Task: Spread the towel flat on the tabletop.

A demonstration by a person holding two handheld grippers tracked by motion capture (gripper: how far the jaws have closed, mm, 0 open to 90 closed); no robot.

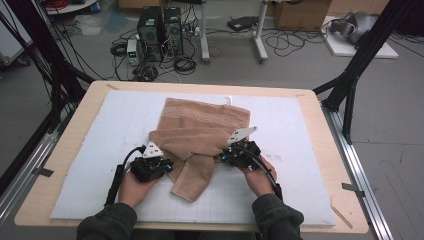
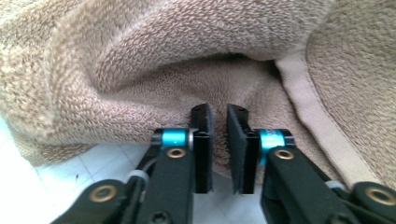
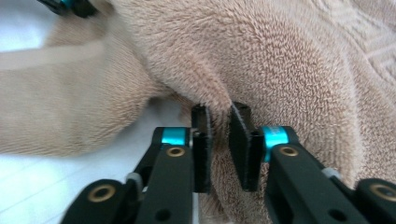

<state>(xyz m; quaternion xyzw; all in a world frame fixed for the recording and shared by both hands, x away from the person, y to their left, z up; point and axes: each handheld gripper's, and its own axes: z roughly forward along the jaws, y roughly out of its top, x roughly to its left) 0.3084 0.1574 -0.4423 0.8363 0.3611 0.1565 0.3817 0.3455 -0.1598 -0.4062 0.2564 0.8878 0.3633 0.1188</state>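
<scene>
Beige towel point(image 1: 200, 131) on white grid mat point(image 1: 300, 165), wood table point(image 1: 320, 130), cables point(image 1: 150, 55) behind.

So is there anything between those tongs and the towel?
Nothing visible. The left tongs and right tongs both sit right against the towel, jaws nearly closed, with folds of it at their tips.

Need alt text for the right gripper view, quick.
The right gripper, jaws slightly apart, pinches a fold of the beige towel. The towel drapes over a white mat, and the left gripper shows at top left.
</scene>
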